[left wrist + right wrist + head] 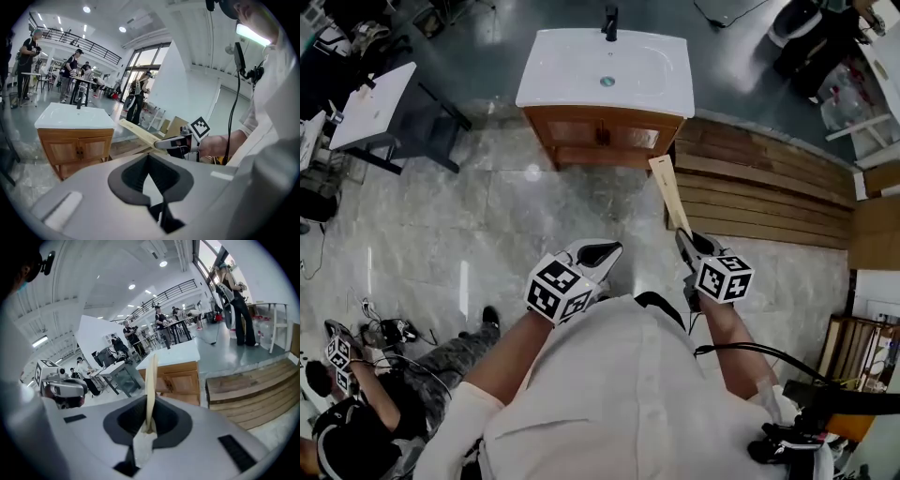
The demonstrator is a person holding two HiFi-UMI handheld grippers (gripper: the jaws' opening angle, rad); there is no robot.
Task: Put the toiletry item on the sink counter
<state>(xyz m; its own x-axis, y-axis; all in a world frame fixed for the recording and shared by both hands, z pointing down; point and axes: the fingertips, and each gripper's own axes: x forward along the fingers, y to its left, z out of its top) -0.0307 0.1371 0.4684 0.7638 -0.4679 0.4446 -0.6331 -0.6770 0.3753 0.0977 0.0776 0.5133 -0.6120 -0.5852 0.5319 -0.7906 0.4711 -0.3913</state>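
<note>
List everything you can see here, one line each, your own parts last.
sink counter: one, white, top centre
faucet: one, black, at the counter's back edge
cabinet: one, brown wood, under the counter
toiletry item: one, pale tan, long and flat, in the right gripper, pointing toward the cabinet
wooden platform: one, brown planks, right of the cabinet
table: one, white, far left
seated person: one, grey trousers, lower left
left gripper: one, grey-white, jaws together, nothing in them
right gripper: one, grey-white, shut on the toiletry item
</note>
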